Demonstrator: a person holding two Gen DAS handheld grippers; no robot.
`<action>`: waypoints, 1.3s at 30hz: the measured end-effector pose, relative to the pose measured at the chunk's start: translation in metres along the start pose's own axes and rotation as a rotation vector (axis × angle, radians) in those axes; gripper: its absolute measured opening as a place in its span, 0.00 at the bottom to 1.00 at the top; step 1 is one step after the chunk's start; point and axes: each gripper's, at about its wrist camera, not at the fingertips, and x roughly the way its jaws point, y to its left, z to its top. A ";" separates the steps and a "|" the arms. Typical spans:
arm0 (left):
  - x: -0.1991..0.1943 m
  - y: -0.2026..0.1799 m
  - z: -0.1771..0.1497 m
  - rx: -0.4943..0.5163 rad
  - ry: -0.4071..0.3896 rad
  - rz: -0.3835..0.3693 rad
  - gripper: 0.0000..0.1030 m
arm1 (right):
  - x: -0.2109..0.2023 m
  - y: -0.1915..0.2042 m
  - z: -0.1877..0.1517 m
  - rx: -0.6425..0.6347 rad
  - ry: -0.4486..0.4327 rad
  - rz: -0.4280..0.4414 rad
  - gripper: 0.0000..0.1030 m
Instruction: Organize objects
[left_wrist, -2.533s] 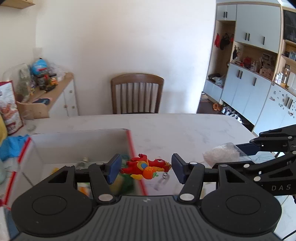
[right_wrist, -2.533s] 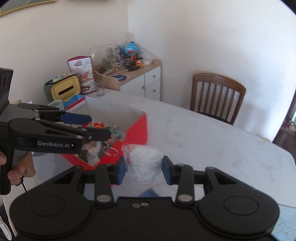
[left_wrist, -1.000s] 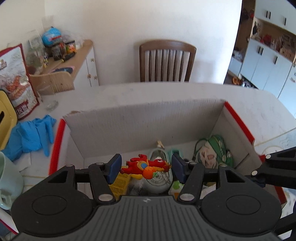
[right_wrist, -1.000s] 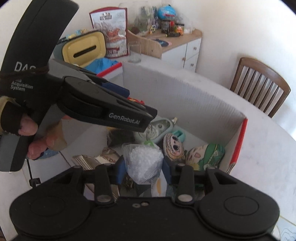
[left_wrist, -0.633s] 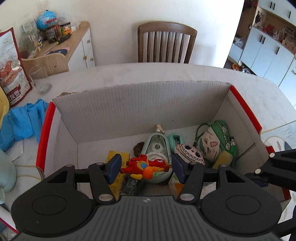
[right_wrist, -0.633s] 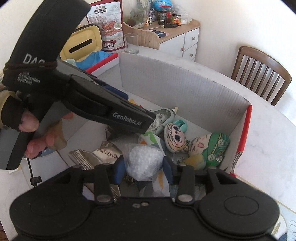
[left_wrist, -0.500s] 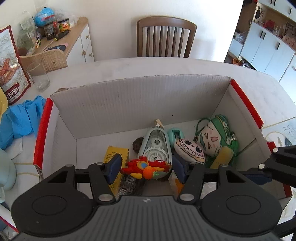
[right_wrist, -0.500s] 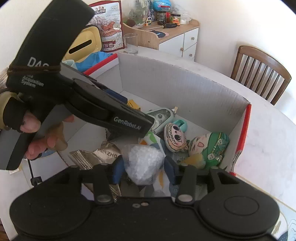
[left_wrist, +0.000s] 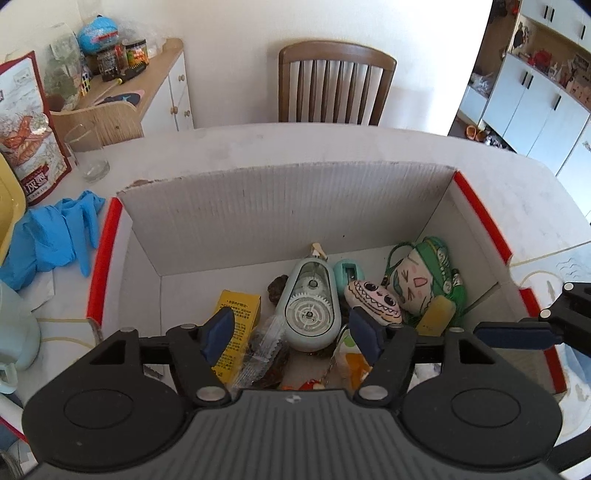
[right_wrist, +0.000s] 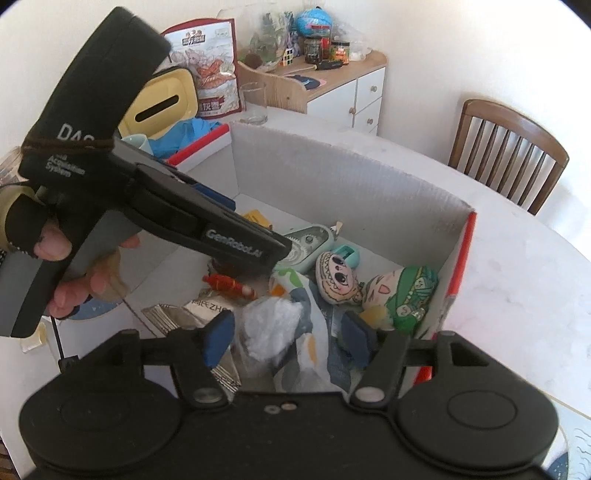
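Here, a white cardboard box (left_wrist: 258, 218) with red-edged flaps is sitting on the pale tabletop (left_wrist: 332, 144), and both tongs are hanging over its open top. Straight ahead of the left tongs (left_wrist: 291, 330), a mint-green geared gadget (left_wrist: 309, 308) is lying on the box floor, with a toothy round plush (left_wrist: 371, 300) just beside it toward the right finger and a green-hooded plush face (left_wrist: 421, 275) resting farther out against the right wall. A yellow carton (left_wrist: 236, 314) is lying just beyond the left finger, beside a crinkled clear wrapper (left_wrist: 264, 345). Outside the box, off to the left, blue gloves (left_wrist: 51, 236) are lying crumpled near a drinking glass (left_wrist: 86, 155), and a wooden chair (left_wrist: 334, 88) is standing past the far tabletop edge. The left tongs are gaping wide and gripping nothing; the red toy figure (right_wrist: 231, 284) is lying loose on the box floor beneath them, in the right wrist view. The right tongs (right_wrist: 290, 336) are spread wide too, and the clear bag of white bits (right_wrist: 269, 325) is sitting between the fingers, blurred, on a printed wrapper (right_wrist: 314, 354); contact with either finger cannot be told. The left tool's black body is crossing the right wrist view and blocking the box's near left corner.
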 end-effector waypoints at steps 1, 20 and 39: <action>-0.003 -0.001 0.000 0.001 -0.007 0.002 0.68 | -0.003 0.000 0.000 0.003 -0.006 -0.002 0.61; -0.094 -0.021 -0.015 -0.003 -0.191 -0.002 0.72 | -0.077 -0.005 -0.004 0.072 -0.153 -0.019 0.70; -0.161 -0.037 -0.055 -0.011 -0.316 0.017 0.79 | -0.129 -0.004 -0.021 0.133 -0.291 0.019 0.84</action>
